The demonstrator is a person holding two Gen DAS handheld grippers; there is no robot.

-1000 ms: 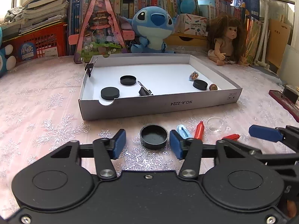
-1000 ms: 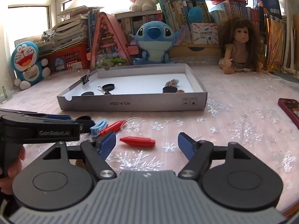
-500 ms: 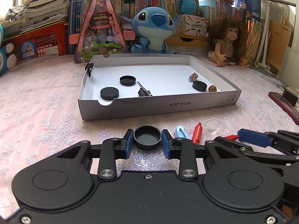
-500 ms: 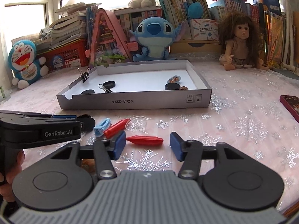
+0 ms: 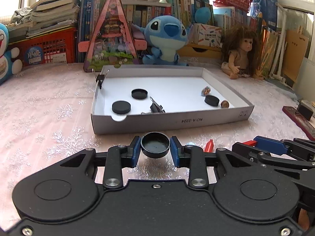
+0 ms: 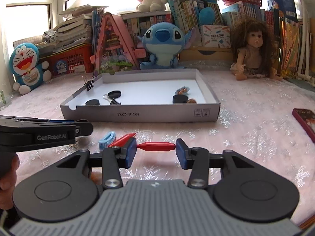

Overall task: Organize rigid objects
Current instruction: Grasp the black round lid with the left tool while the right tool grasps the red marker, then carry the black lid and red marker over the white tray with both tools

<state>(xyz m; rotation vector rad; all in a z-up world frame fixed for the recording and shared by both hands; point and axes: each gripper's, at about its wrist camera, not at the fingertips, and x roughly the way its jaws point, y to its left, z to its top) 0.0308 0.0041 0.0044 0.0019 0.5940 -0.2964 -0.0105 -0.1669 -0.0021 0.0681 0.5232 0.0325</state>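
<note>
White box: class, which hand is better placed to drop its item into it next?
Left, probably. The left gripper grips the black cap right before the white box; the right gripper, closing on the red piece, sits farther back.

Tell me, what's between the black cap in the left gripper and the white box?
Nothing. In the left wrist view, only bare snowflake tablecloth lies between the black cap, clamped in the left gripper, and the front wall of the white box.

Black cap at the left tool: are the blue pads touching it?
Touching. The left wrist view shows both blue pads pressed against the sides of the black cap, no gap visible.
</note>
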